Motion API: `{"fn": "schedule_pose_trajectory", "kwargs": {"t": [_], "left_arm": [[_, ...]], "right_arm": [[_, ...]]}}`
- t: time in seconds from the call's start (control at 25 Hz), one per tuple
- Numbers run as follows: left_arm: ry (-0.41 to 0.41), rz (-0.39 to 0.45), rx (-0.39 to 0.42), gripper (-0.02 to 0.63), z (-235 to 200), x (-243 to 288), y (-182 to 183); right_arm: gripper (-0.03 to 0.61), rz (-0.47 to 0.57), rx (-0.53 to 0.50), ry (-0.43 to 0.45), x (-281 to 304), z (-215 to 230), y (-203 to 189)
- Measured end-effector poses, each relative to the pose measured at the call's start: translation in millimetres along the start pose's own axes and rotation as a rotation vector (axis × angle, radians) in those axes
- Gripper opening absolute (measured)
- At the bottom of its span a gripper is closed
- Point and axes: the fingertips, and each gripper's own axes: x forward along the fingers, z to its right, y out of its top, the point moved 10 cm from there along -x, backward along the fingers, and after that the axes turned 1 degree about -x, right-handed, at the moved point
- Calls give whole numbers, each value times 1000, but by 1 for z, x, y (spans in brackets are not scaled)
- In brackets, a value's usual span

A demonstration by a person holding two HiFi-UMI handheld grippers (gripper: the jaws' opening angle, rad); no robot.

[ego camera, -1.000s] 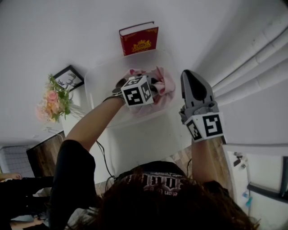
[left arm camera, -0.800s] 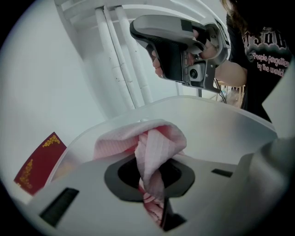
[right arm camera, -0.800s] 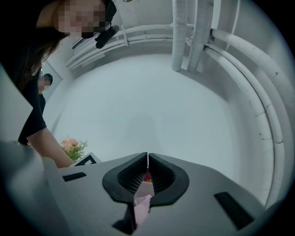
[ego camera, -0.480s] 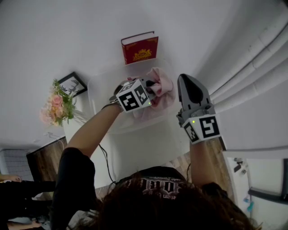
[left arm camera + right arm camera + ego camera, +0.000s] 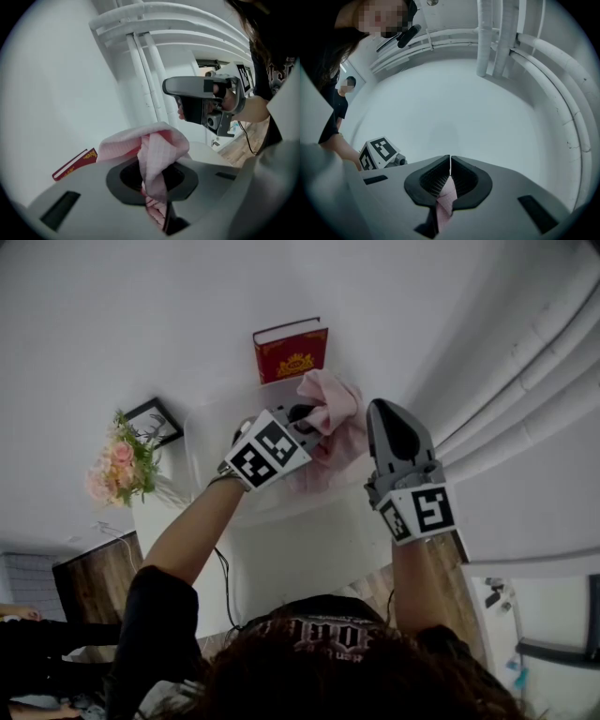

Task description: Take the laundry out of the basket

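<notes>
left gripper [image 5: 302, 416] rose, lifting its clamped pink cloth [image 5: 336, 401] above the basket [image 5: 199, 439]; right gripper [image 5: 386, 413] at 3 o'clock pinches it too.

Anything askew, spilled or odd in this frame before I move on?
Nothing stands out. Both the left gripper and right gripper are shut on the pink cloth above the clear basket; the red book stands upright behind it, nothing spilled.
</notes>
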Motion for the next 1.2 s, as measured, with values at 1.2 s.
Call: {"fn": "schedule_pose_trajectory", "kwargs": {"t": [1.2], "left_arm": [[328,369,-89,45,-11,-74,125]], "right_arm": [[28,161,-134,-37,2,23,87]]}}
